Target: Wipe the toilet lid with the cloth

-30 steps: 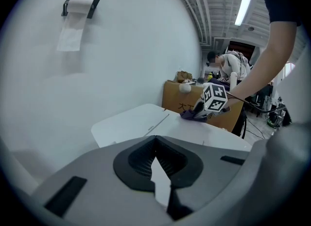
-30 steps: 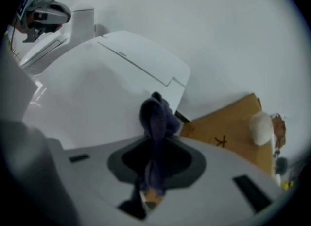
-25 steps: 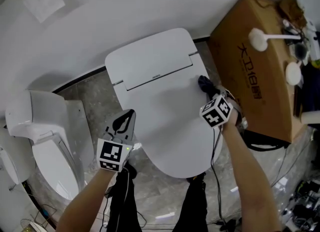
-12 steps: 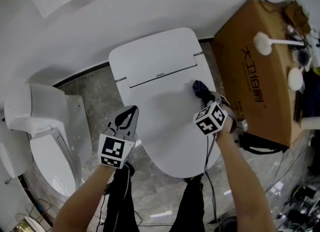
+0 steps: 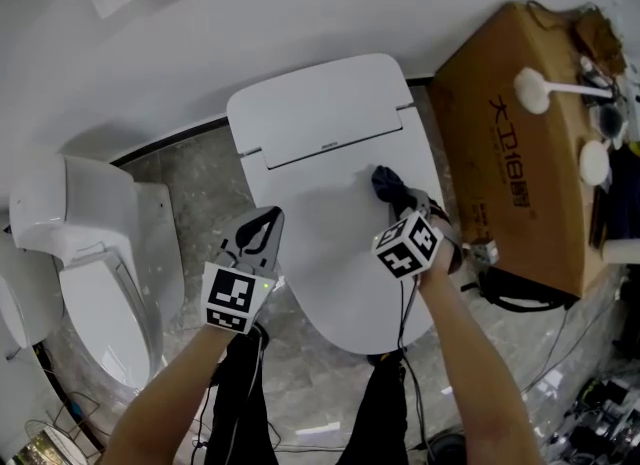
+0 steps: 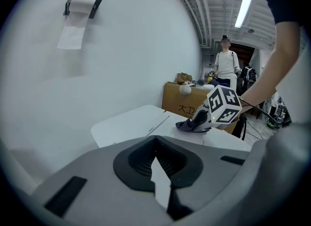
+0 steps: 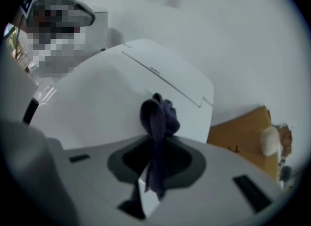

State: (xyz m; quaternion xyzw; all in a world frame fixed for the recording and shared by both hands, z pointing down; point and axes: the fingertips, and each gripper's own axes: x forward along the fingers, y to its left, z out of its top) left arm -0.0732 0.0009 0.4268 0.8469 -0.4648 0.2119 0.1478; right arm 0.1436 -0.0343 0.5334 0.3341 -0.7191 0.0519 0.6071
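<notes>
The white toilet lid [image 5: 320, 223] lies closed in the middle of the head view. A dark blue cloth [image 5: 385, 182] rests bunched on the lid's right part, just below the hinge line. My right gripper [image 5: 394, 194] is shut on the cloth and presses it onto the lid. In the right gripper view the cloth [image 7: 158, 118] hangs between the jaws over the lid [image 7: 107, 94]. My left gripper [image 5: 262, 223] hovers at the lid's left edge, shut and holding nothing. The left gripper view shows the cloth [image 6: 186, 125] under the right gripper's marker cube [image 6: 223, 104].
A brown cardboard box [image 5: 515, 143] stands close on the right with white brushes on top. A second white toilet [image 5: 90, 253] sits to the left. A toilet roll holder [image 6: 81, 0] hangs on the wall. A person [image 6: 226, 64] stands far behind. Cables lie on the floor.
My right gripper has slid the cloth leftward across the lid, from near the right edge toward the middle. The left gripper has barely moved.
</notes>
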